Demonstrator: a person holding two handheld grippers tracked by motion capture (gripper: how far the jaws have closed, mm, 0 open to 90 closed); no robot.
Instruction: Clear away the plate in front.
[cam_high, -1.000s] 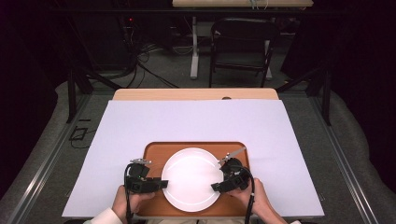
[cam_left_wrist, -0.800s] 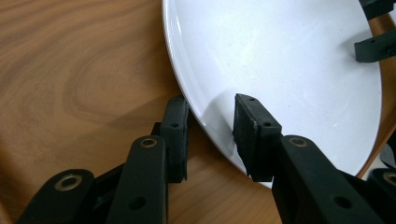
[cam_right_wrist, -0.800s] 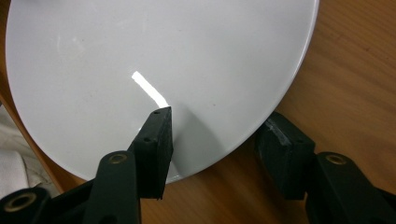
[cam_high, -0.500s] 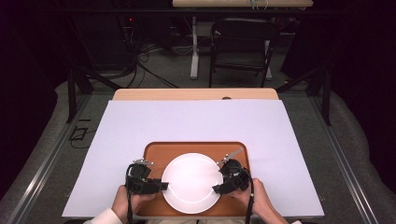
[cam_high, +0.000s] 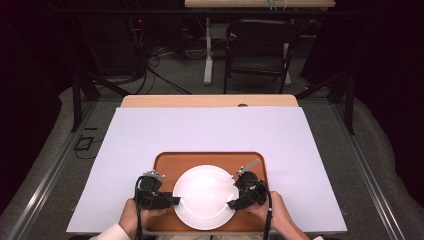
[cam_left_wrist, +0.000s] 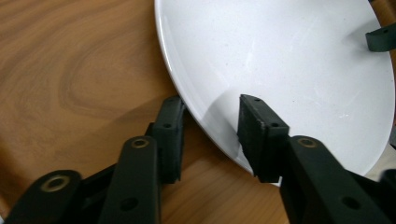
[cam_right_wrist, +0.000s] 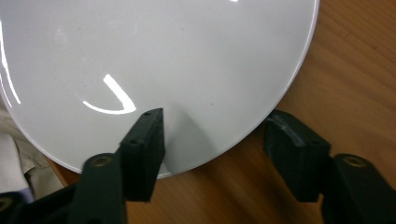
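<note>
So the white plate (cam_high: 205, 196) sits flat on the wooden tray (cam_high: 167, 162), which is on the white sheet covering the table (cam_high: 210, 130). I've got a claw on each side of it. My left gripper (cam_high: 172, 200) straddles the plate's left rim, one jaw over the glazed inside and one outside on the tray, and the jaws have just been opening, so there's a gap and no squeeze on it. Same on the right gripper (cam_high: 234, 199): rim between the jaws, they've just been spreading, nothing clamped. I'd guess glazed ceramic: stiff, a bit heavy, slick and chippy. If I pick it up, the rim is the only real hold, both sides at once, opposite each other, firm but not crushing
</note>
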